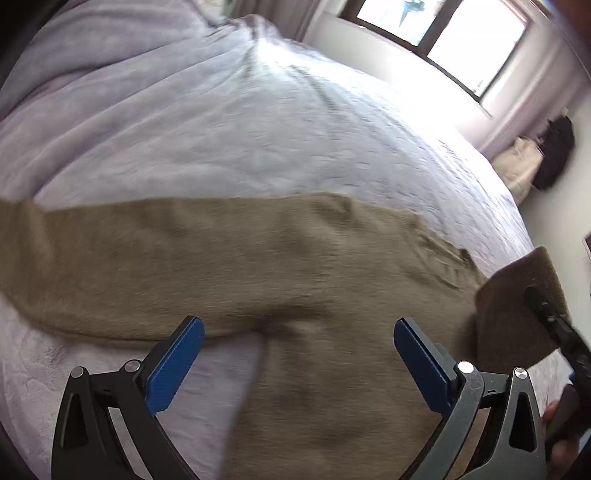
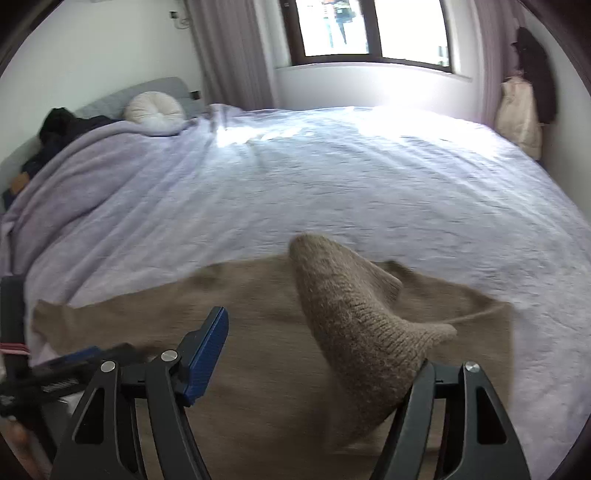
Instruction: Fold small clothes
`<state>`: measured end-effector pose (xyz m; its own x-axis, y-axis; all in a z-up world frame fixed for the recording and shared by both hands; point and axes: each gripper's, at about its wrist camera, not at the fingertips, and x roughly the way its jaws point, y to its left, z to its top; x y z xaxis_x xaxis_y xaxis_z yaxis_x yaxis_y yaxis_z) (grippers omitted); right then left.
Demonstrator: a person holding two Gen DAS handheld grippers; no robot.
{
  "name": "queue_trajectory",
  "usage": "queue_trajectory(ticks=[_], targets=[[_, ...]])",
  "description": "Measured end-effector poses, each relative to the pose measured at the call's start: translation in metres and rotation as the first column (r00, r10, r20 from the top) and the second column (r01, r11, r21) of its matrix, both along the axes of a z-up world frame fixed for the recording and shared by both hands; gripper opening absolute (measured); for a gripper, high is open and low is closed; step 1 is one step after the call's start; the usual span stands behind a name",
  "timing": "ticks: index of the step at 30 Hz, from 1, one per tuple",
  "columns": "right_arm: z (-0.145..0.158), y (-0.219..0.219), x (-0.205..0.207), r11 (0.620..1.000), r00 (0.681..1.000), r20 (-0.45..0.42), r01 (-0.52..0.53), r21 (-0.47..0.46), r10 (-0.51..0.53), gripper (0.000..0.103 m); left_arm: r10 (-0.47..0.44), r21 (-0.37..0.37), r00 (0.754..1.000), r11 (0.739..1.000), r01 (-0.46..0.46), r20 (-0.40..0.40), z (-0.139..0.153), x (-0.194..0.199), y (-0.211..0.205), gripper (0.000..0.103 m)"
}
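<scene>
1. A tan knitted sweater [image 1: 236,266] lies spread across the near part of the bed [image 1: 221,140], which is covered by a pale lavender quilt.
2. In the left wrist view one sleeve [image 1: 92,266] runs out flat toward the left edge of the bed, while the body of the garment reaches down toward the near edge.
3. The left tongs [image 1: 299,354] are spread wide above the sweater's body, with nothing between the blue pads [image 1: 177,365].
4. The right tongs [image 2: 325,354] also stand spread. A lifted fold of the sweater [image 2: 354,314] is draped over the right finger and hides its pad, so I cannot tell how the cloth is caught there; the left blue pad [image 2: 207,358] is bare.
5. That raised fold shows in the left wrist view as a dark flap [image 1: 517,306] at the sweater's right end, with the right tongs behind it.
6. A rumpled lavender blanket [image 2: 74,177] lies along the left side of the bed, and a round white cushion [image 2: 155,110] sits by the grey headboard [image 2: 147,88].
7. A window [image 2: 369,29] is behind the far edge of the bed.
</scene>
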<state>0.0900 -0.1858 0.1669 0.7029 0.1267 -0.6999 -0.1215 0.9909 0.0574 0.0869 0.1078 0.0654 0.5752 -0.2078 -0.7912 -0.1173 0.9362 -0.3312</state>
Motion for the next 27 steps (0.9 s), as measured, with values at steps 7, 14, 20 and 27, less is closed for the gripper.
queue_trajectory(ticks=[7, 14, 20, 27], targets=[[-0.007, -0.068, -0.013, 0.968, 0.997, -0.029, -0.059, 0.242, 0.068, 0.075, -0.106, -0.002, 0.994, 0.994, 0.106, -0.020, -0.005, 0.005, -0.059, 0.103], [-0.012, 0.040, 0.000, 0.907, 0.926, -0.027, -0.363, 0.215, 0.377, 0.075, -0.019, -0.001, 0.997, 1.000, 0.019, -0.072, -0.027, -0.013, -0.021, 0.103], [-0.011, 0.064, -0.023, 0.863, 0.876, -0.041, -0.464, 0.201, 0.481, 0.075, 0.122, -0.049, 0.985, 0.990, -0.129, -0.124, -0.048, -0.025, 0.035, 0.103], [-0.009, -0.012, -0.036, 0.977, 0.980, -0.016, -0.199, -0.082, 0.199, 0.082, -0.029, -0.014, 0.997, 1.000, 0.028, -0.068, -0.019, -0.008, -0.030, 0.103]])
